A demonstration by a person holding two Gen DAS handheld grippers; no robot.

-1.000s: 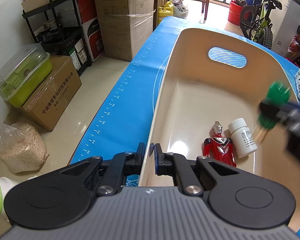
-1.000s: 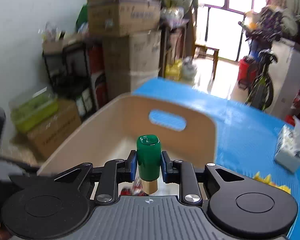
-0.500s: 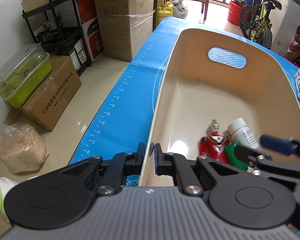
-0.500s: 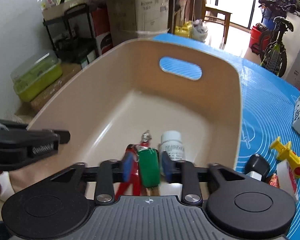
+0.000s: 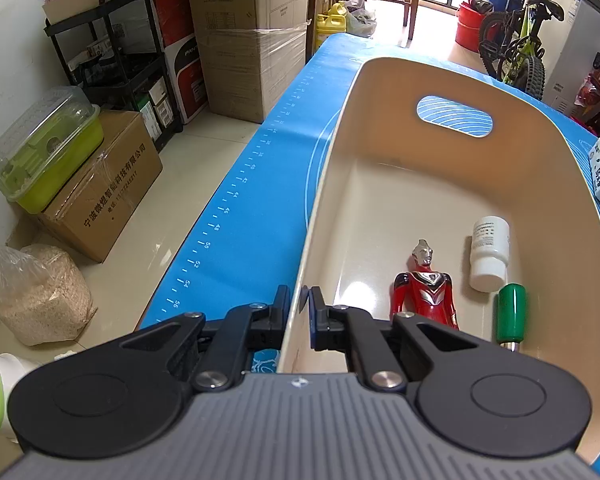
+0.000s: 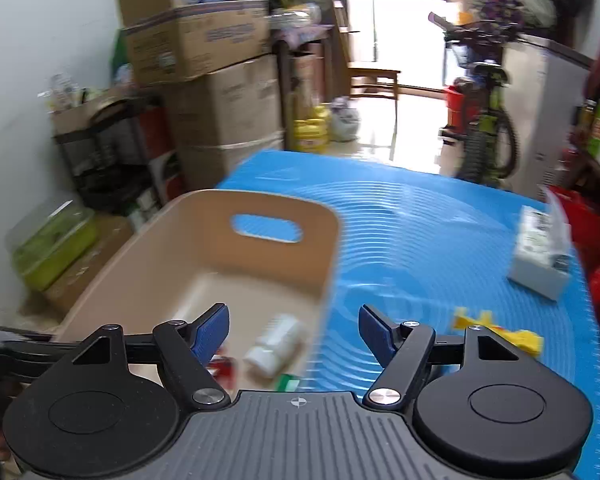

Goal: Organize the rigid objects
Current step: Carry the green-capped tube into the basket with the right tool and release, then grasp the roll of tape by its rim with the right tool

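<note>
Blue mat covers the surface under a beige bin. Left hand-held gripper pinches its rim; right hand-held gripper gapes empty above a green-handled tool.

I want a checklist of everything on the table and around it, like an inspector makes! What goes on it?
Surface: blue mat covering the table.
Job's things: beige bin holding a red toy figure, a white bottle and a green-handled piece, all lying down.
Clutter: tissue pack and yellow toy on the mat, outside the bin.
Grippers: left tool shut on the bin's rim; right tool open, empty, above the bin's edge.
Cables: nothing seen.
Surroundings: cardboard boxes, black shelf, bicycle.
</note>
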